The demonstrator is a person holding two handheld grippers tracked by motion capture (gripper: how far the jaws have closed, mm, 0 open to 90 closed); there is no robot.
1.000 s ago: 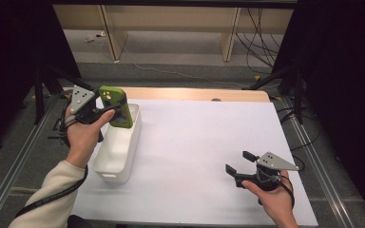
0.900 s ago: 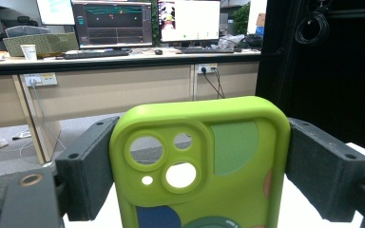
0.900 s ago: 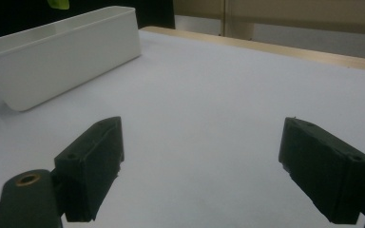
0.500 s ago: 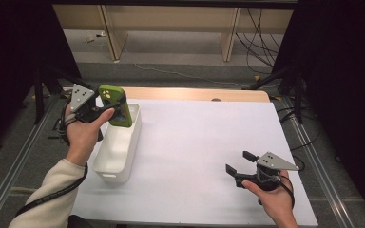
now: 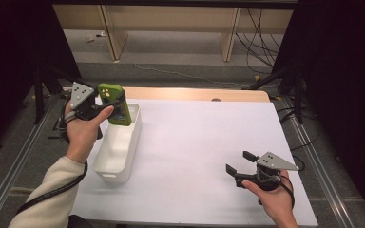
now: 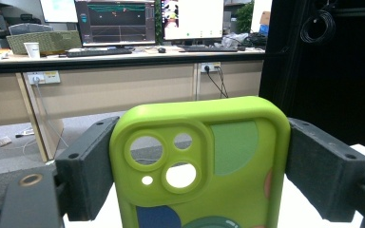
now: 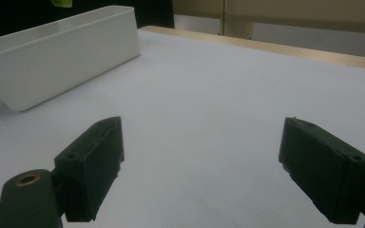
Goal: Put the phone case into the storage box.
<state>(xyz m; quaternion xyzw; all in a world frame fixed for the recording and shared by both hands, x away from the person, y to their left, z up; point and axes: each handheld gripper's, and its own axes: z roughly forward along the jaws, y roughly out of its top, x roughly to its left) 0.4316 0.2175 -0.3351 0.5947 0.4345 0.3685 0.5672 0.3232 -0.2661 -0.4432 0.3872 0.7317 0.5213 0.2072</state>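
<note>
The left gripper [image 5: 105, 105] clamps the green phone case [image 5: 114, 103] above the white bin [image 5: 119, 145], apparently not yet dropped in, while the right gripper [image 5: 240, 162] idles open.

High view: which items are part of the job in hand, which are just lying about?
In the job:
- green silicone phone case, clamped in the left gripper
- white oblong plastic bin, under the case
- right gripper, open, empty, over the white table

Lying about:
- black cables on the floor
- wooden desk legs
</note>
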